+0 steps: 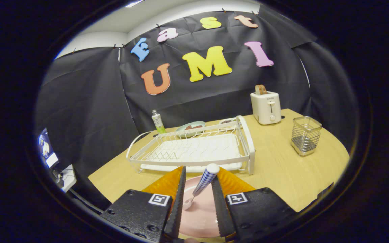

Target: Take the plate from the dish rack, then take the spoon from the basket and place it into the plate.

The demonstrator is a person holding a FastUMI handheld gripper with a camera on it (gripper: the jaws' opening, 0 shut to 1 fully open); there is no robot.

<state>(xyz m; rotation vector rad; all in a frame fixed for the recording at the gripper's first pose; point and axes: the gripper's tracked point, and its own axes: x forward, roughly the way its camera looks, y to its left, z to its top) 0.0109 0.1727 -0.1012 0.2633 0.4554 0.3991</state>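
Overhead room light is falling evenly on the table, casting soft, faint shadows. Fisheye is bending the table edge and wall. Gripper fingers are parted; focus is softening outward.

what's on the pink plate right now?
The spoon, bowl down on the pink plate, handle leaning up between the open gripper fingers. The fingers hide the plate's sides.

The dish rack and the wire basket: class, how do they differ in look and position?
The dish rack is white, wide and low; the wire basket is silvery, narrow and tall. The dish rack stands just beyond the tool, which has the spoon between its fingers over the pink plate; the wire basket stands apart near the toaster. Both look empty and rest on the wooden table.
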